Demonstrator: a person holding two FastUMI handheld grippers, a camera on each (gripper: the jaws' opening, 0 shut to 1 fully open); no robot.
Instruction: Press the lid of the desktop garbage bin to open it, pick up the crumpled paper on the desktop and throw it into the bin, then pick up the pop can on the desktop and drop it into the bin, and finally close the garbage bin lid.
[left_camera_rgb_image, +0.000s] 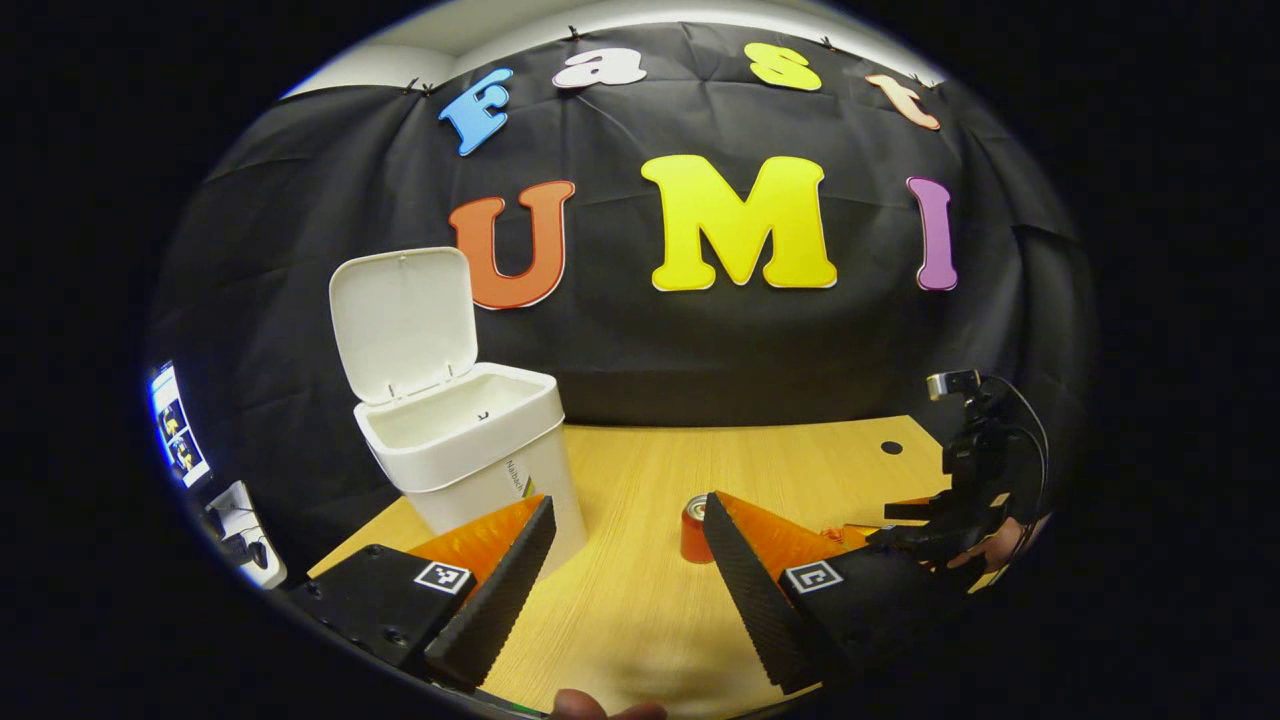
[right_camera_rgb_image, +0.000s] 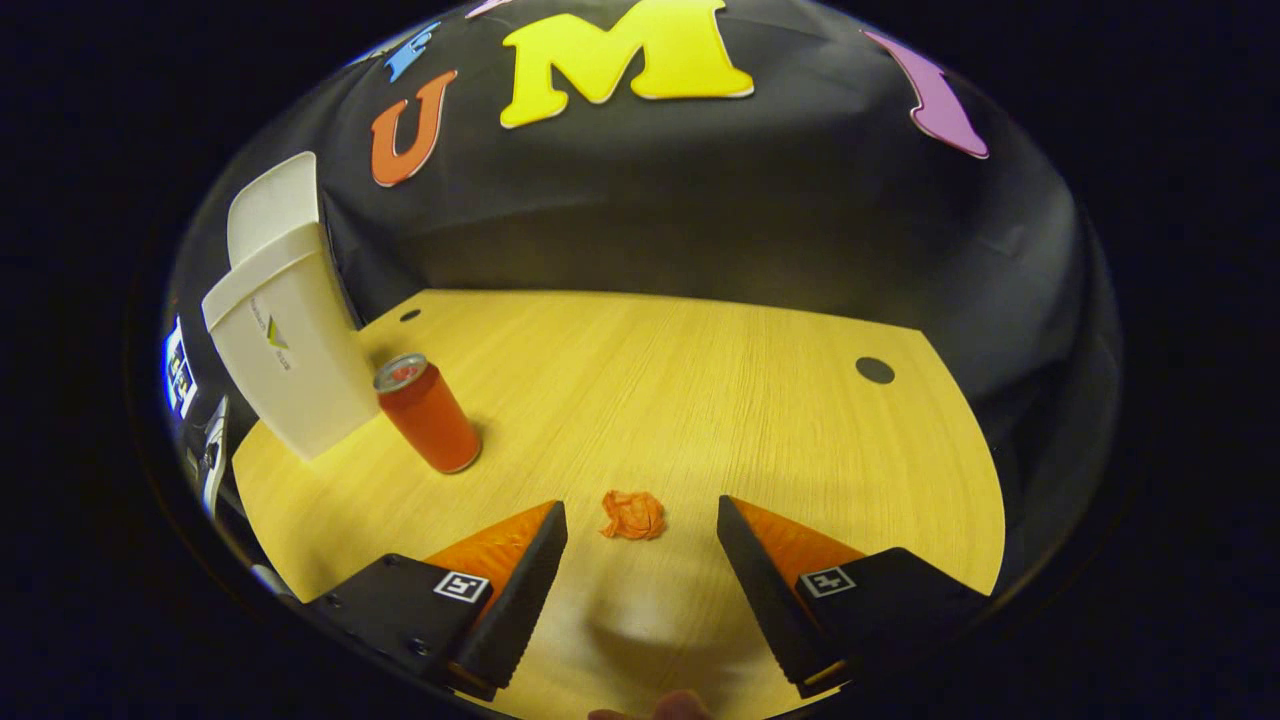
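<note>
The white desktop bin (left_camera_rgb_image: 470, 450) stands on the wooden table with its lid (left_camera_rgb_image: 403, 320) tipped up and back; in the right gripper view the bin (right_camera_rgb_image: 290, 370) is at the far left. A red pop can (right_camera_rgb_image: 428, 414) stands upright just beside it, and its top peeks past a finger in the left gripper view (left_camera_rgb_image: 694, 528). A small orange crumpled paper (right_camera_rgb_image: 632, 516) lies on the table directly ahead of my right gripper (right_camera_rgb_image: 640, 530), between its open fingers' line. My left gripper (left_camera_rgb_image: 628, 525) is open and holds nothing, with the bin ahead on its left.
The wooden table (right_camera_rgb_image: 700, 400) has a dark round hole (right_camera_rgb_image: 875, 370) at its right and another small hole (right_camera_rgb_image: 410, 315) near the bin. The other gripper and the hand holding it (left_camera_rgb_image: 960, 500) show at the right of the left gripper view. A screen (left_camera_rgb_image: 178, 425) glows far left.
</note>
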